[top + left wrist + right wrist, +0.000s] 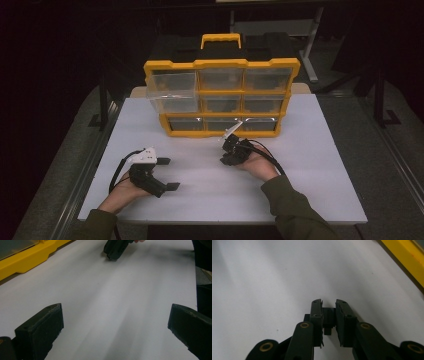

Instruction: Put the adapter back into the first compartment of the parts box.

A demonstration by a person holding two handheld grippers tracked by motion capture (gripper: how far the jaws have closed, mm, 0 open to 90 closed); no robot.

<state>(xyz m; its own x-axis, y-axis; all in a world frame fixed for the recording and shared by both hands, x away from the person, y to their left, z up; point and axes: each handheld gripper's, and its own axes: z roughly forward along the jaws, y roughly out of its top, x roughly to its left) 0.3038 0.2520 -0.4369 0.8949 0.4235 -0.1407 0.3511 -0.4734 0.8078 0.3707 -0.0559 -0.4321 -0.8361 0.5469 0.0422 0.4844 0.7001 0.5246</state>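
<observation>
A yellow and black plastic drawer cabinet with clear drawers was set at the far middle of the white surface, its upper left drawer pulled out. The left gripper, near left, was held with jaws spread wide. The right gripper, near the cabinet's front, was seen with jaws nearly closed on a small black block.

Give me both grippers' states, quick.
Left gripper: open wide, holding nothing, above the white table.
Right gripper: jaws nearly closed on a small dark object; what it is cannot be told.
</observation>
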